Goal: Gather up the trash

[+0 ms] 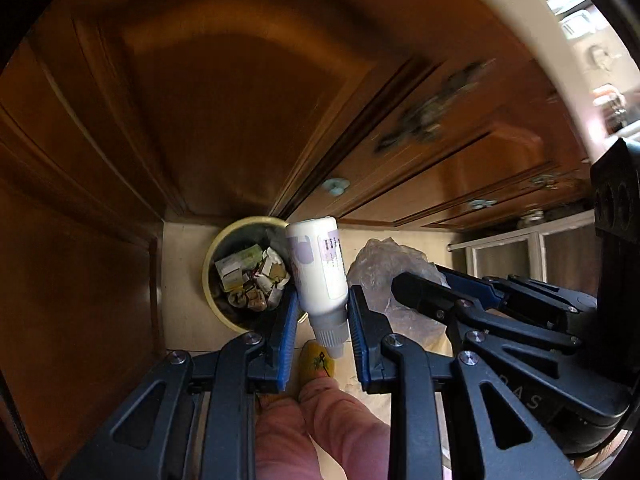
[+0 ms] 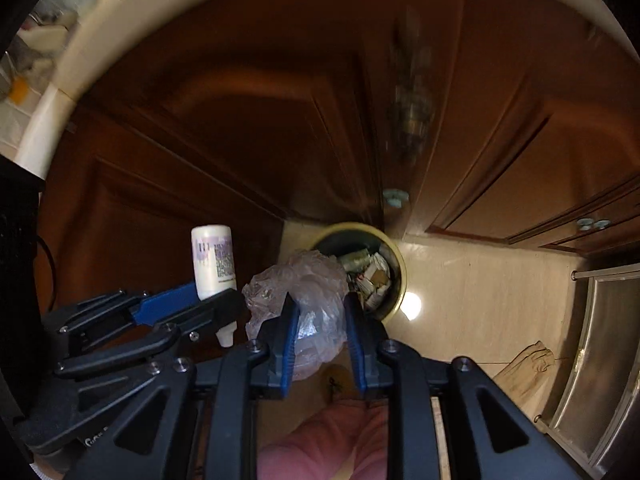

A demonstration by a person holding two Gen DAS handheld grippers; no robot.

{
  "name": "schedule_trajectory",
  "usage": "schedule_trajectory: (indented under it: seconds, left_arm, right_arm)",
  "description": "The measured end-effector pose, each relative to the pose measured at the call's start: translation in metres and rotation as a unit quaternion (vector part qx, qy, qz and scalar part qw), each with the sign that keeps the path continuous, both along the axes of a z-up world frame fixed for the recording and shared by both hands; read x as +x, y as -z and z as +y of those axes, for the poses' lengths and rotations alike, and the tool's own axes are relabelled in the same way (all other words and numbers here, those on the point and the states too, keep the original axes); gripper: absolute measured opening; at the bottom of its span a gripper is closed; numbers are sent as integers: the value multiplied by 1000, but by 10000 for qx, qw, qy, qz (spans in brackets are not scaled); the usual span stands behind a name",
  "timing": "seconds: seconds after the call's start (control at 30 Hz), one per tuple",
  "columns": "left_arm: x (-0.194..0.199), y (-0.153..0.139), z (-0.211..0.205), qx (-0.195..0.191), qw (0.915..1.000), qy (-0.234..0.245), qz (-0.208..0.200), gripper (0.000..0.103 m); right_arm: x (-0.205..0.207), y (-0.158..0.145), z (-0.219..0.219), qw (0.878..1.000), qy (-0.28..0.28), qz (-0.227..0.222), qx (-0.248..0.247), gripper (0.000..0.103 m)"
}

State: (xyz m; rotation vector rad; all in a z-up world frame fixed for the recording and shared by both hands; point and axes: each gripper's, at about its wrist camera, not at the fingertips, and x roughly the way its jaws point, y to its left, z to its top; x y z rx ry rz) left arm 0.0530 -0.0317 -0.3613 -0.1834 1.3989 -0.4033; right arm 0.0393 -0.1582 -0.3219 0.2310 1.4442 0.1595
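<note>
My left gripper [image 1: 323,316] points steeply down and is closed on a white bottle [image 1: 318,264], its blue pads pressing the lower body just above the grey neck, so the bottle hangs cap-down with its flat base toward the cupboards. My right gripper [image 2: 320,320] also points down and has a crumpled clear plastic bag [image 2: 296,292] between its narrowly set fingers; the bag bulges out past the fingertips, and I cannot tell for sure whether both pads press on it. The two grippers hang side by side, close together, each showing in the other's view. Below them stands a round yellow-rimmed bin [image 1: 218,248] on the pale floor [image 2: 480,288], already holding paper scraps and small cartons [image 1: 250,276]. From the left wrist view the bottle is over the bin's right edge; from the right wrist view the bag overlaps the bin's left rim. The bin stands right against brown wooden cupboard doors [image 1: 224,112] with pale round knobs [image 1: 336,187]. Under the grippers I see my pink trouser leg [image 1: 340,420] and a yellow slipper [image 1: 318,360] on the floor. To the far right of the right wrist view are a metal-framed door [image 2: 600,360] and a beige cloth [image 2: 528,364] lying on the floor.
</note>
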Motion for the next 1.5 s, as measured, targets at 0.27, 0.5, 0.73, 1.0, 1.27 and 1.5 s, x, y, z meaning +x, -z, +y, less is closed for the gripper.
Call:
schedule_trajectory:
  seconds: [0.27, 0.5, 0.73, 1.0, 1.27, 1.5]
  left_arm:
    - [7, 92, -8, 296, 9994, -153, 63, 23]
    - [13, 133, 13, 577, 9971, -433, 225, 82]
    - [15, 129, 29, 668, 9961, -539, 208, 87]
    - [14, 101, 27, 756, 9958, -501, 137, 88]
    - [10, 51, 25, 878, 9952, -406, 136, 88]
    - [5, -19, 23, 918, 9950, -399, 55, 88]
  right_arm:
    - [8, 96, -1, 9997, -171, 176, -6, 29]
    - [14, 135, -6, 9997, 10, 229, 6, 41]
    - [14, 131, -4, 9997, -17, 229, 44, 50]
    - [11, 104, -4, 9997, -62, 224, 49, 50]
    - [5, 64, -6, 9996, -13, 272, -20, 50]
    - [-2, 7, -7, 9997, 36, 248, -61, 50]
